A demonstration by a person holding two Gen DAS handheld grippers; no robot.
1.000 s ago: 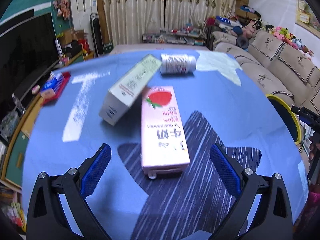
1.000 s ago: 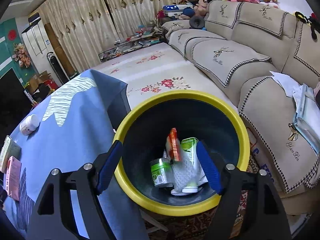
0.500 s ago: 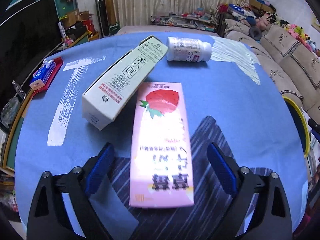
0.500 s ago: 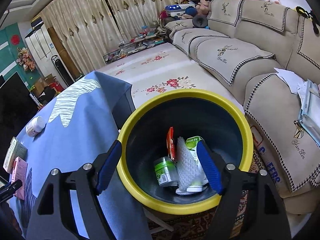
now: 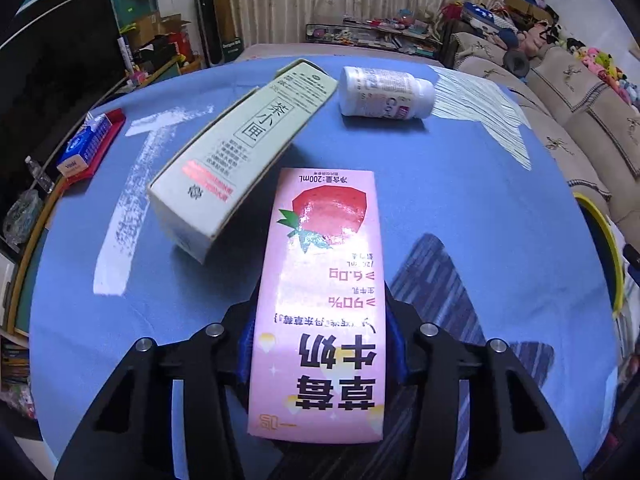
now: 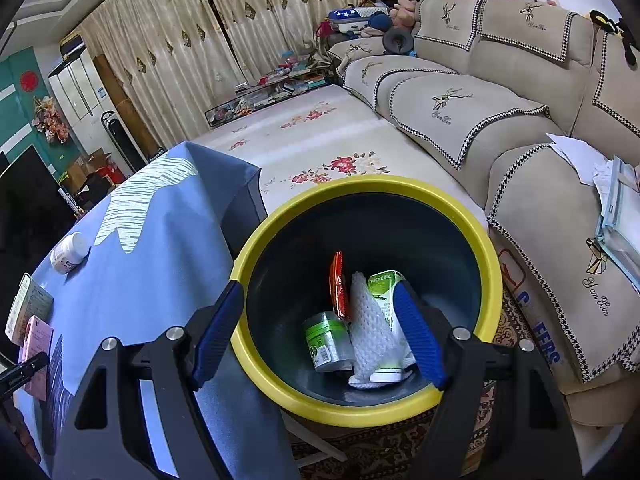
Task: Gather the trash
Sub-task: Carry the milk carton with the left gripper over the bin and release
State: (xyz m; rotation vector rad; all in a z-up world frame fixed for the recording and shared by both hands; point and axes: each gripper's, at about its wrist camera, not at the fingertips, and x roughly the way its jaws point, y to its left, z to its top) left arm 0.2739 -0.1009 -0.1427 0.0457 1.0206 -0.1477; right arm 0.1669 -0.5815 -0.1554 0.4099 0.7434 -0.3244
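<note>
Left wrist view: a blue tablecloth point(image 5: 460, 184) with white and striped patches covers the table, with curtains, a dark television and a beige sofa behind it. The left gripper point(image 5: 320, 344) sits low over the cloth, its blue pads pressed against both long sides of the pink strawberry milk carton point(image 5: 324, 300), which lies flat and points straight ahead. Beyond the fingertips to the left a beige tea box point(image 5: 244, 148) lies at a slant; ahead and slightly right, a white pill bottle point(image 5: 384, 94) lies on its side.

Right wrist view: the right gripper point(image 6: 320, 336) hangs above the yellow-rimmed trash bin point(image 6: 400, 186) beside the table, fingers spread wide with nothing between them. Between the fingers, down in the bin, lie a green can point(image 6: 326, 338), white foam netting point(image 6: 370, 332), a green-white carton point(image 6: 386, 282) and an orange wrapper point(image 6: 339, 284).
</note>
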